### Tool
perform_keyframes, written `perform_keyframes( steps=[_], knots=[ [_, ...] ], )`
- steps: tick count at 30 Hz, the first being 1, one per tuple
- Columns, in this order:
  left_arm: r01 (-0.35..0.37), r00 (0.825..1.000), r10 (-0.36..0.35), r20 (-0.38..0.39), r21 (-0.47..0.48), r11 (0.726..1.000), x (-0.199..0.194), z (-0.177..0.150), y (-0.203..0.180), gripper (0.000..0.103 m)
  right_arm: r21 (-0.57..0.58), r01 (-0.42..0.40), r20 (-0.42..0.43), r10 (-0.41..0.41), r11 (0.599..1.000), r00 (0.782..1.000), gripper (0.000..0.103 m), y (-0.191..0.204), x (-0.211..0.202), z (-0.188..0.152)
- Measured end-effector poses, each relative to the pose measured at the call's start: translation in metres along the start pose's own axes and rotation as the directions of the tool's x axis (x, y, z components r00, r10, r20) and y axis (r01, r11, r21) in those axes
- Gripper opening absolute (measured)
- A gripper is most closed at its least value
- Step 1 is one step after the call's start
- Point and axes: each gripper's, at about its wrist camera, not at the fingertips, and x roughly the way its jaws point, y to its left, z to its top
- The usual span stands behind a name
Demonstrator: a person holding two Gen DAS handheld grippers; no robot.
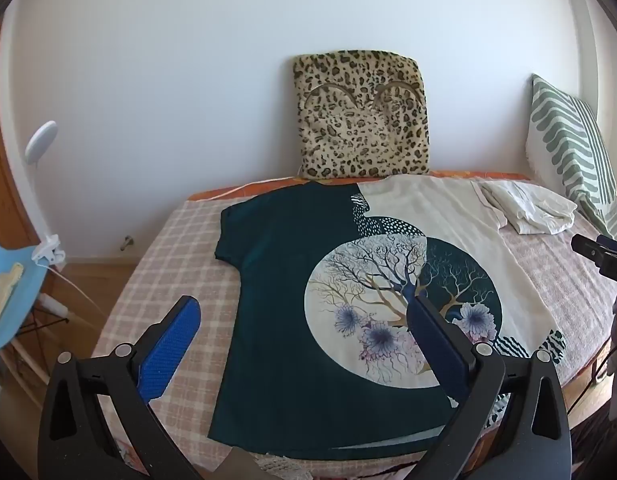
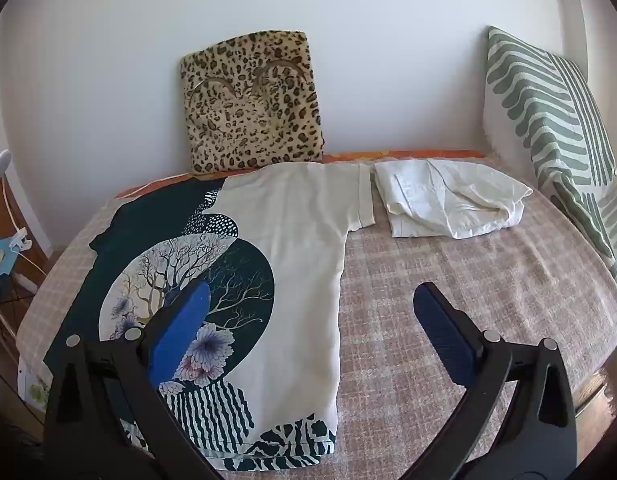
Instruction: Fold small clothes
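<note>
T-shirt [image 1: 292, 280], spread flat and front up on the checked bedcover [image 1: 180, 248], is the garment to be folded; no fold is made in it yet, so the step in hand is judged to be the approach before the first grasp. Taking the T-shirt as landmark and reading left to right: a blue chair [image 1: 8, 292] with a clip lamp [image 1: 42, 148] stands well off its dark left sleeve, beyond the edge of the bed. The left gripper [image 1: 304, 316] hangs over the dark half of the T-shirt, jaws spread wide, nothing between its blue pads [image 1: 168, 352]. A leopard cushion [image 1: 360, 116] leans on the wall just behind the collar. The right gripper [image 2: 312, 300] hangs over the cream right edge of the T-shirt, jaws likewise spread wide and holding nothing. A crumpled white cloth [image 2: 448, 200] lies just beside the cream right sleeve, and a green-striped pillow [image 2: 548, 120] stands farther right against the wall.

Next move, as judged: each gripper descends to a point on the T-shirt, a sleeve or a hem corner, and closes on the top fabric only, without catching the bedcover beneath. The thin cloth will likely sag and slide when lifted, so both grasps should rise together to keep the fold line straight.
</note>
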Motion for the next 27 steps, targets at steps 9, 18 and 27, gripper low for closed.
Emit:
perform_keyframes(
  steps=[9, 18, 27],
  knots=[
    [-0.003, 1.0, 0.003, 0.005, 0.004, 1.0, -0.0004, 0.0, 0.0001, 0.102, -0.001, 0.0, 0.002, 0.0, 1.0, 1.0, 0.103, 0.0003, 0.0001, 0.0002],
    [-0.007, 1.0, 0.007, 0.007, 0.006, 1.0, -0.0015, 0.003, -0.0023, 0.102, 0.0, -0.002, 0.002, 0.002, 1.0, 1.0, 0.103, 0.0004, 0.0004, 0.0002],
    [-0.006, 1.0, 0.006, 0.007, 0.006, 1.0, -0.0016, 0.0048, -0.0011, 0.102, 0.001, -0.003, 0.001, 0.003, 1.0, 1.0, 0.103, 0.0006, 0.0007, 0.0002]
  ],
)
